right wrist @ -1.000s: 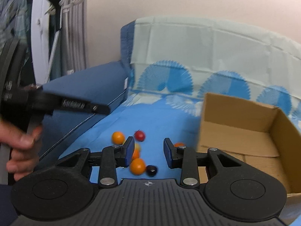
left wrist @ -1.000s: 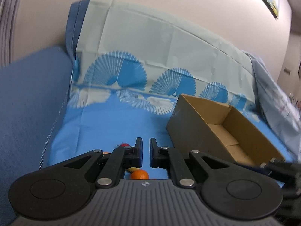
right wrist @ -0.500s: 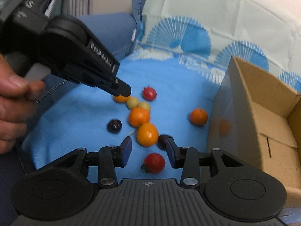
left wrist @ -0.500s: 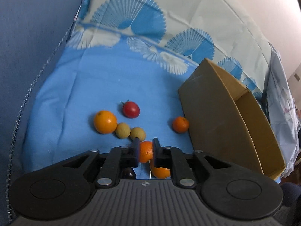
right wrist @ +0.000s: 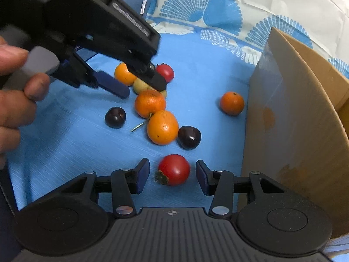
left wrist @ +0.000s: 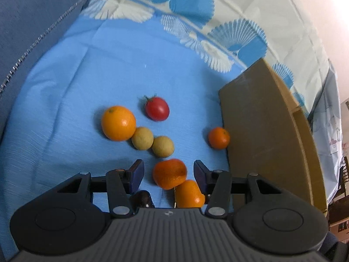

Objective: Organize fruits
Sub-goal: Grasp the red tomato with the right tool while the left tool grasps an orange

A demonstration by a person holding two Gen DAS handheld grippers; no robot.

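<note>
Fruits lie on a blue cloth (left wrist: 87,76) beside a cardboard box (left wrist: 266,135). My left gripper (left wrist: 169,173) is open, its jaws either side of a mandarin (left wrist: 169,173) and apart from it. In the right wrist view the same gripper (right wrist: 141,86) hovers over that mandarin (right wrist: 150,103). My right gripper (right wrist: 172,175) is open around a red tomato (right wrist: 174,169) without touching it. Nearby lie an orange (right wrist: 162,127), two dark plums (right wrist: 115,117) (right wrist: 189,137), a small mandarin (right wrist: 232,103), a second tomato (left wrist: 157,108), a big orange (left wrist: 118,123) and two yellowish fruits (left wrist: 142,138).
The box (right wrist: 294,120) stands open at the right, its near wall close to my right gripper. A blue sofa cushion (left wrist: 32,11) borders the cloth on the left. A pale fan-patterned sheet (left wrist: 218,32) runs along the back.
Both grippers have tilted down and come closer to the fruits. My left gripper has opened and now brackets a mandarin. My right gripper has come down around the near tomato.
</note>
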